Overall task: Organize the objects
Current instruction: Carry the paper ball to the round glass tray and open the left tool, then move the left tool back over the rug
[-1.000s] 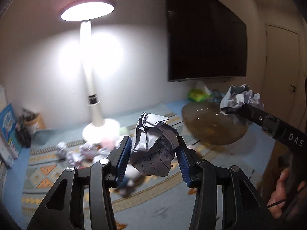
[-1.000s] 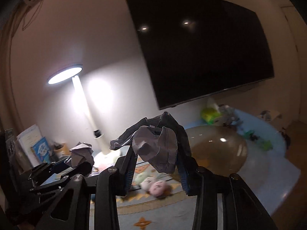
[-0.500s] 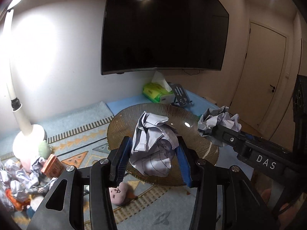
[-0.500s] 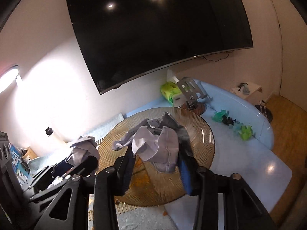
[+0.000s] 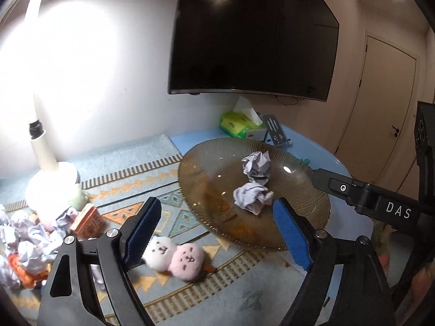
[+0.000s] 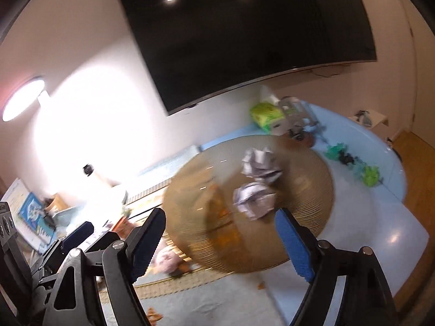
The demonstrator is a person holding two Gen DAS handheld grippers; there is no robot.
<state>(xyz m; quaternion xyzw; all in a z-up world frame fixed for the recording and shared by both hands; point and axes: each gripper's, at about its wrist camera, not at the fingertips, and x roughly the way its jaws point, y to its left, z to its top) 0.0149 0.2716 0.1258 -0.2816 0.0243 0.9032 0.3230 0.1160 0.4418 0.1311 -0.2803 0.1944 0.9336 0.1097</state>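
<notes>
Blue pads: your left gripper (image 5: 214, 233) and right gripper (image 6: 220, 240) are both opening, nothing between the jaws.
Plush toys (image 5: 174, 255): on the rug (image 5: 244, 296), near its front edge.
Amber glass plate (image 5: 195, 179): carries both crumpled paper balls, the nearer (image 5: 251, 197) just before the farther (image 5: 257, 167).
Paper pile (image 5: 30, 241): rug's left edge, by the lamp base (image 5: 50, 187).

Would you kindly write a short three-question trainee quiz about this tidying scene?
1. How many crumpled paper balls lie in the amber glass dish?
2. True or false: the left hand-held gripper grips a paper ball.
3. Which plush toy lies nearer the paper pile: A white, B pink?

Key: 1. Two: near and far. 2. False; its jaws are opening with nothing between them. 3. A.
</notes>
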